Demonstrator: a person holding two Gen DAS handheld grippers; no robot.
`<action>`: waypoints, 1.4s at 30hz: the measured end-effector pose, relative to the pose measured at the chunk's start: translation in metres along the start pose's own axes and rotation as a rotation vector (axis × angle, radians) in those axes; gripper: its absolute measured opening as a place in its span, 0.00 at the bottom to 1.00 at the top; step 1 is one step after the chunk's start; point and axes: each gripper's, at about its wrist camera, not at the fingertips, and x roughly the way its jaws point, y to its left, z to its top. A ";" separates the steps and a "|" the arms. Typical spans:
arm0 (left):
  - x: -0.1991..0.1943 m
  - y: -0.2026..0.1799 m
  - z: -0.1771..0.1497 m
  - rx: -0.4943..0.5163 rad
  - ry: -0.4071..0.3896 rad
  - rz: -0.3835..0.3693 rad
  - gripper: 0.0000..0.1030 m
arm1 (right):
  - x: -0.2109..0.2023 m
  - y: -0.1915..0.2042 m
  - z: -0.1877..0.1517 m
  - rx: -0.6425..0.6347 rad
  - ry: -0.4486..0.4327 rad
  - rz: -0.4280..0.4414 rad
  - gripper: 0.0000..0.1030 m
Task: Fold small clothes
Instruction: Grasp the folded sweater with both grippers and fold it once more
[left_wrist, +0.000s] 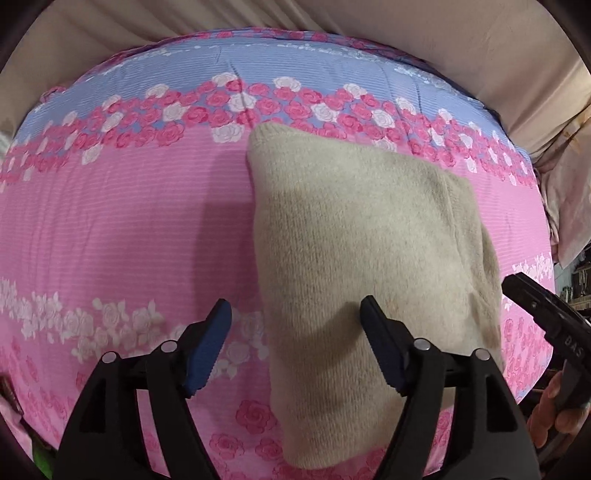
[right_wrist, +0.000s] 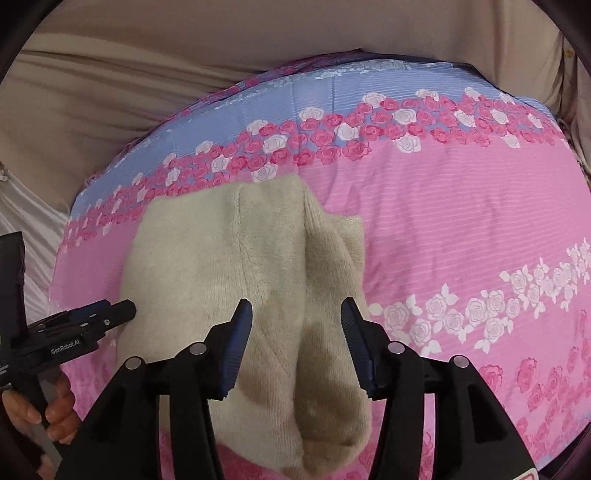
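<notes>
Beige fuzzy knit garment (left_wrist: 354, 236) lies folded — both hand-held grippers (left_wrist: 295, 343) (right_wrist: 296, 343) spread, empty.

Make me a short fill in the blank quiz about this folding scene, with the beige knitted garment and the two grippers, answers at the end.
1. The beige knitted garment lies on a flowered bedcover that is mostly ____ in colour.
2. The left gripper has its jaws ____, gripping nothing.
3. The right gripper hangs directly above the ____.
4. The flowers printed on the bedcover are ____.

Missing words: pink; open; garment; roses
</notes>
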 end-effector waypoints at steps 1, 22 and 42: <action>-0.002 0.000 -0.003 -0.002 0.005 0.003 0.69 | -0.003 0.004 -0.004 -0.017 0.000 0.002 0.47; 0.020 0.067 -0.039 -0.331 0.112 -0.274 0.90 | 0.024 -0.042 -0.029 0.025 0.109 -0.009 0.72; 0.040 0.015 -0.013 -0.199 0.112 -0.464 0.51 | 0.039 -0.038 -0.023 0.184 0.123 0.301 0.23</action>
